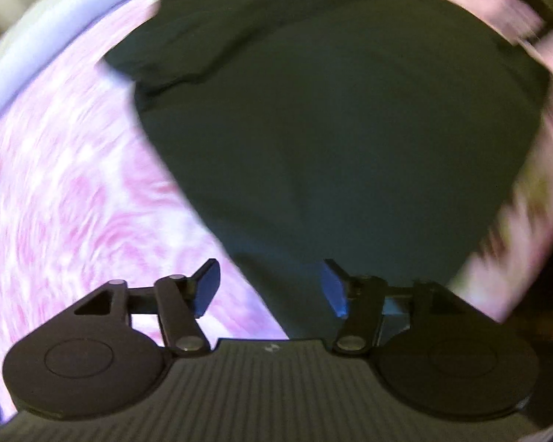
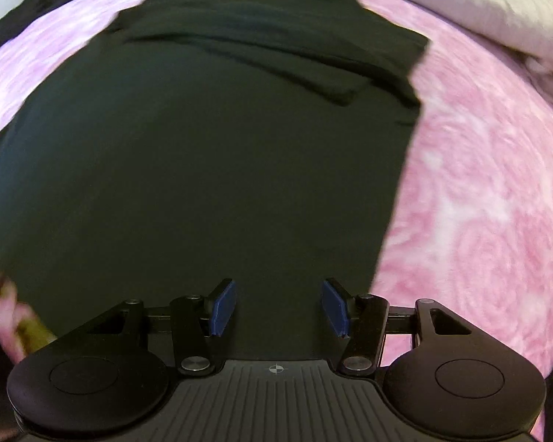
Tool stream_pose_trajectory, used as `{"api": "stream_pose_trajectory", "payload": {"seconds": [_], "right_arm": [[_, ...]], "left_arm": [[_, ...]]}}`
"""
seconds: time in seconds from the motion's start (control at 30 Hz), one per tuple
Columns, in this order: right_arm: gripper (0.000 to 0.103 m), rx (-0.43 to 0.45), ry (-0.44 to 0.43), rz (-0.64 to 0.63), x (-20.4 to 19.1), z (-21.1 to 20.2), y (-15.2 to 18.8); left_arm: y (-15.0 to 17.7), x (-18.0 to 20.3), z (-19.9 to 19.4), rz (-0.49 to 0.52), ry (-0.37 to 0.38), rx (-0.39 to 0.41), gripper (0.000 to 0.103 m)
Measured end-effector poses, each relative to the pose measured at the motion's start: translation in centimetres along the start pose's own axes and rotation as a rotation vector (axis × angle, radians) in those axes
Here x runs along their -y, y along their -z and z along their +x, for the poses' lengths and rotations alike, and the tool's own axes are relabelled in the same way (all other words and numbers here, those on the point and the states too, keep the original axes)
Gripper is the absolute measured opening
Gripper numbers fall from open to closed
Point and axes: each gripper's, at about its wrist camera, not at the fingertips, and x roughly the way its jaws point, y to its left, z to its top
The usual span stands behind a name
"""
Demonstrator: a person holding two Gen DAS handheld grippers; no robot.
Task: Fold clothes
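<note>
Right wrist view: pink floral bedspread (image 2: 479, 184) is seen around a partly folded dark shirt (image 2: 202, 165); both the right hand-held gripper (image 2: 278, 307) and left hand-held gripper (image 1: 269, 287) are spread wide, nothing gripped.

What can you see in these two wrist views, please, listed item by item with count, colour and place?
T-shirt: one, dark green, lying flat on the blanket, sleeves folded in over the upper part.
Blanket: one, pink with a white swirl pattern, under the T-shirt.
Pale bedding: one, off-white, past the blanket's far edge.
Dark cloth: one, black, far left on the blanket; too blurred to identify.
Left gripper: one, black, blue pads, open above the T-shirt's hem edge, holding nothing.
Right gripper: one, black, blue pads, open over the T-shirt, holding nothing.
</note>
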Motion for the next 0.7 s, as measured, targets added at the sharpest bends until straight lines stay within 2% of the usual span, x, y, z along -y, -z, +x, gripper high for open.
{"api": "stream_pose_trajectory", "payload": {"seconds": [0.1, 0.17, 0.2, 0.3, 0.4, 0.5, 0.57, 0.63, 0.67, 0.7], "right_arm": [[0.056, -0.006, -0.010, -0.046, -2.2, -0.4, 1.4], [0.056, -0.012, -0.015, -0.071, -3.6, -0.6, 2.4], [0.056, -0.014, -0.015, -0.074, -4.2, -0.7, 2.8], [0.056, -0.023, -0.009, -0.089, -6.2, -0.9, 4.1], [0.056, -0.025, 0.011, -0.117, -7.9, -1.0, 5.2], [0.056, -0.007, 0.030, -0.174, -9.0, -1.3, 6.2], [0.056, 0.003, 0.050, -0.240, -10.0, -1.5, 7.1], [0.056, 0.011, 0.072, -0.314, -11.3, -1.5, 8.2], [0.056, 0.023, 0.081, -0.360, -12.0, -1.5, 8.8], [0.056, 0.041, 0.090, -0.414, -12.7, -1.5, 9.3]], "left_arm": [[2.7, 3.4, -1.2, 0.186, 0.020, 0.040, 0.061], [4.6, 5.3, -1.2, 0.317, 0.008, 0.048, 0.061], [5.6, 6.3, -1.0, 0.387, -0.008, 0.051, 0.061], [7.6, 8.5, 0.5, 0.598, -0.135, 0.061, 0.060], [8.4, 9.2, 1.8, 0.716, -0.182, 0.081, 0.063], [8.0, 9.5, 2.6, 0.786, -0.233, 0.123, 0.063], [7.2, 8.6, 3.2, 0.752, -0.231, 0.113, 0.052], [6.5, 7.9, 3.4, 0.711, -0.236, 0.105, 0.014], [6.1, 7.6, 3.5, 0.688, -0.242, 0.101, 0.008], [5.8, 7.4, 3.5, 0.664, -0.247, 0.098, 0.008]]}}
